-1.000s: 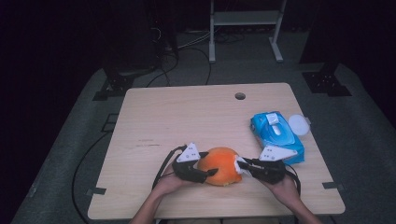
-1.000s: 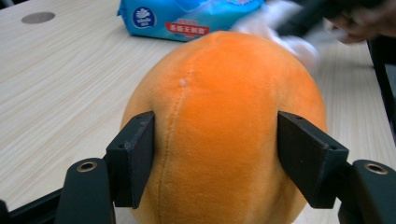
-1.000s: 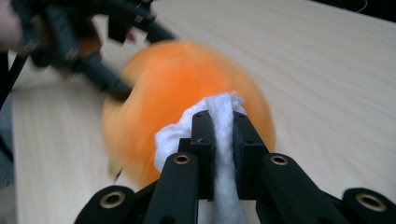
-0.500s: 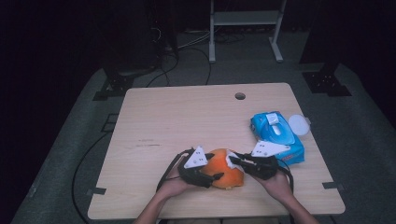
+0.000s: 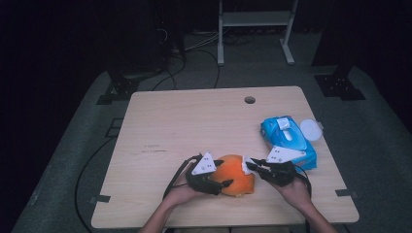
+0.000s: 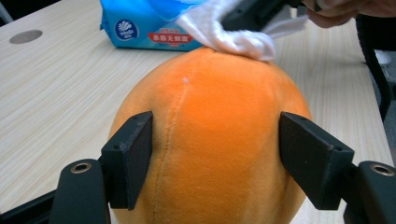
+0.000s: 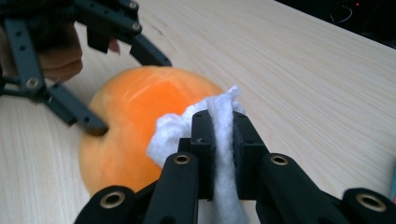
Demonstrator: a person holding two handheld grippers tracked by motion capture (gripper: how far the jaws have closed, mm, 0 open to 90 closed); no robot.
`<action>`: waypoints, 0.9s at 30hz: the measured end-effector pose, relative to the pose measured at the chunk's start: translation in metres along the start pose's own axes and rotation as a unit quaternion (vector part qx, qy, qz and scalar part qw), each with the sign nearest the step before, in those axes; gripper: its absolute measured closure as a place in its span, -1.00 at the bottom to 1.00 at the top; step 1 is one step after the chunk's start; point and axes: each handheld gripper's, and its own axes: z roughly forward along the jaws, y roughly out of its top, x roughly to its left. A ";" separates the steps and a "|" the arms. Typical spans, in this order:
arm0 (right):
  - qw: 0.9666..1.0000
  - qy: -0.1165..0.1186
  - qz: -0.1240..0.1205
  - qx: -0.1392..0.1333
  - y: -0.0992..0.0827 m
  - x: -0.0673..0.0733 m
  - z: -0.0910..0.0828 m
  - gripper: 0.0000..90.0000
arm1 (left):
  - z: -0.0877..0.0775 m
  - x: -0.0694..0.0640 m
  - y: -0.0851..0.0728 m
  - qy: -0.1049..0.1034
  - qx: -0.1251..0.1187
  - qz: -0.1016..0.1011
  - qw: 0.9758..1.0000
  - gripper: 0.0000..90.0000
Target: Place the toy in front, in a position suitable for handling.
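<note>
left gripper (image 6: 215, 158) clamps orange plush ball (image 5: 236, 174) near table (image 5: 194, 121) front edge | right gripper (image 7: 218, 135) pinches white wipe (image 7: 219, 121) against it | blue wipes pack (image 5: 287, 141), right edge, label unreadable

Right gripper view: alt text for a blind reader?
The right gripper pinches a white wipe between its fingers against an orange plush ball on a wooden table. The left gripper grips the ball's far side.

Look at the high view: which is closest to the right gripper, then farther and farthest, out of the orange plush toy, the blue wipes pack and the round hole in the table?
1. orange plush toy, just left of the right gripper.
2. blue wipes pack, behind it, toward the right edge.
3. round hole, far back near the rear edge.
</note>
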 end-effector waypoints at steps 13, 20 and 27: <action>0.999 0.050 -0.011 0.011 -0.015 0.014 -0.005 0.79 | -0.006 0.019 -0.004 -0.056 0.041 -0.085 0.994 -0.87; 0.999 0.039 -0.024 0.009 -0.013 0.019 -0.012 0.79 | -0.007 0.012 0.000 -0.047 0.013 -0.059 0.997 -0.28; 0.999 0.021 -0.021 -0.014 -0.001 0.007 -0.021 0.79 | -0.012 0.002 0.011 0.026 -0.007 0.056 0.998 -0.18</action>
